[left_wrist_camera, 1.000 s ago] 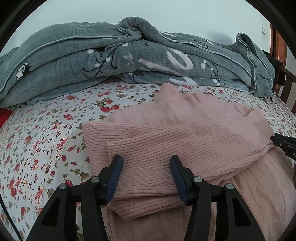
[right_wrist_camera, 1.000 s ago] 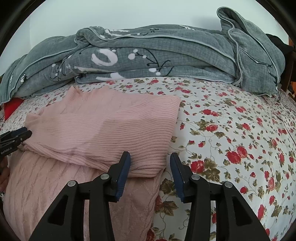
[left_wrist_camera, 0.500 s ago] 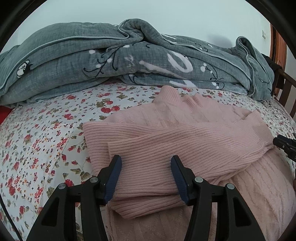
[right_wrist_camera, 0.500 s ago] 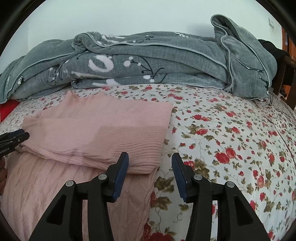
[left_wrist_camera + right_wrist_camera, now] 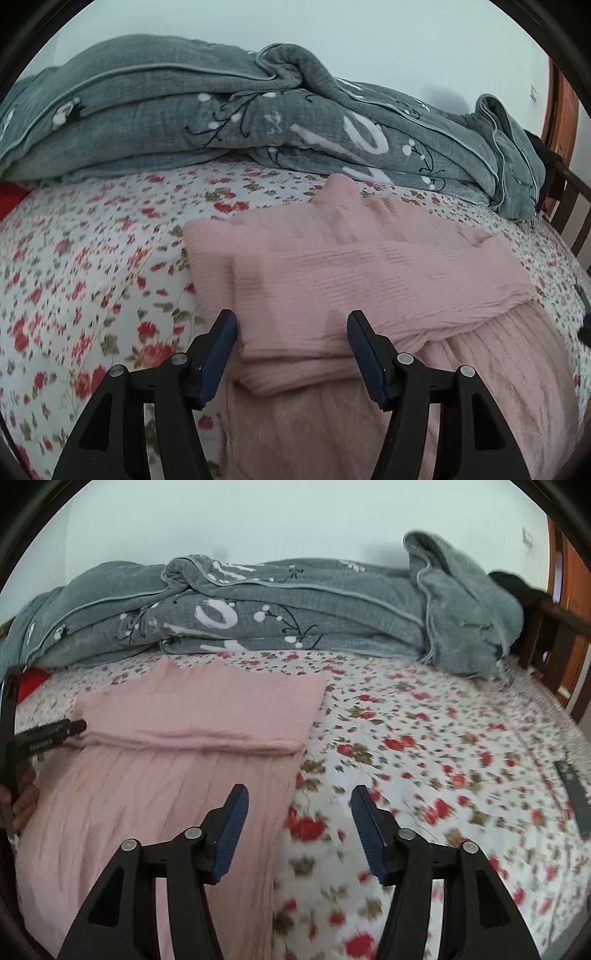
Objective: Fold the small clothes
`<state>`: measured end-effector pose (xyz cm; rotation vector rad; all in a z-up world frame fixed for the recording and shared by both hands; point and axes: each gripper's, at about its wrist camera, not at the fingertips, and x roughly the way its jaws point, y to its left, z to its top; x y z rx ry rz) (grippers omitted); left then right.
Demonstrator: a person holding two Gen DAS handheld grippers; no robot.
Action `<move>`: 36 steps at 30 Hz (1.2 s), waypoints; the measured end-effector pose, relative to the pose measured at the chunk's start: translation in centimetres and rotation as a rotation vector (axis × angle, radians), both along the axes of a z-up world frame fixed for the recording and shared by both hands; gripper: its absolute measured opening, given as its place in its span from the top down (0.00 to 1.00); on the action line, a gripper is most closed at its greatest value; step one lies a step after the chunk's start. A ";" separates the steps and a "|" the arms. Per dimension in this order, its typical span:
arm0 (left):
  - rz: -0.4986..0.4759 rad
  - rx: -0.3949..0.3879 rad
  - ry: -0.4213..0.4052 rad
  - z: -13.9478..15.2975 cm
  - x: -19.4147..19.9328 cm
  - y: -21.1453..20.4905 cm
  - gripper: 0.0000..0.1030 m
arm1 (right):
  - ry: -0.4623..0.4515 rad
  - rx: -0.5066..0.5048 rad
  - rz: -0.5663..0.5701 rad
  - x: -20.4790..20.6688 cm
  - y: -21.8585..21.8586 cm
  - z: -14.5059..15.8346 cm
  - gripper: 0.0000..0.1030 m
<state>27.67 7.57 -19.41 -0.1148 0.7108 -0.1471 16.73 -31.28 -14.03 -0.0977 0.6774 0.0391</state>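
A pink knitted sweater (image 5: pixel 369 280) lies on the flowered bed sheet (image 5: pixel 92 266), its ribbed sleeves folded across the body. My left gripper (image 5: pixel 291 328) hovers over the near left edge of the folded sleeve; its jaws are opening and the pads do not press the knit. In the right wrist view the same sweater (image 5: pixel 177 760) lies to the left. My right gripper (image 5: pixel 299 805) hangs above the sweater's right edge and the sheet, jaws opening, nothing between them. The left gripper's tip (image 5: pixel 55 733) shows at the sweater's far left side, with a hand (image 5: pixel 22 801) below it.
A rumpled grey quilt (image 5: pixel 258 122) is heaped along the far side of the bed against the wall. A wooden bed frame (image 5: pixel 554 635) stands at the right. A dark flat object (image 5: pixel 574 794) lies on the sheet near the right edge. Something red (image 5: pixel 31 683) shows at the far left.
My right gripper has pulled back and up from the sweater's right corner and its jaws have widened. The left gripper's jaws have widened too, staying over the folded sleeve.
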 end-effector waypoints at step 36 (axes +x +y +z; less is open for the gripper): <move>0.011 0.014 0.073 -0.1 -18.0 -0.3 0.36 | 0.155 0.152 0.153 -14.9 -1.7 -5.2 0.49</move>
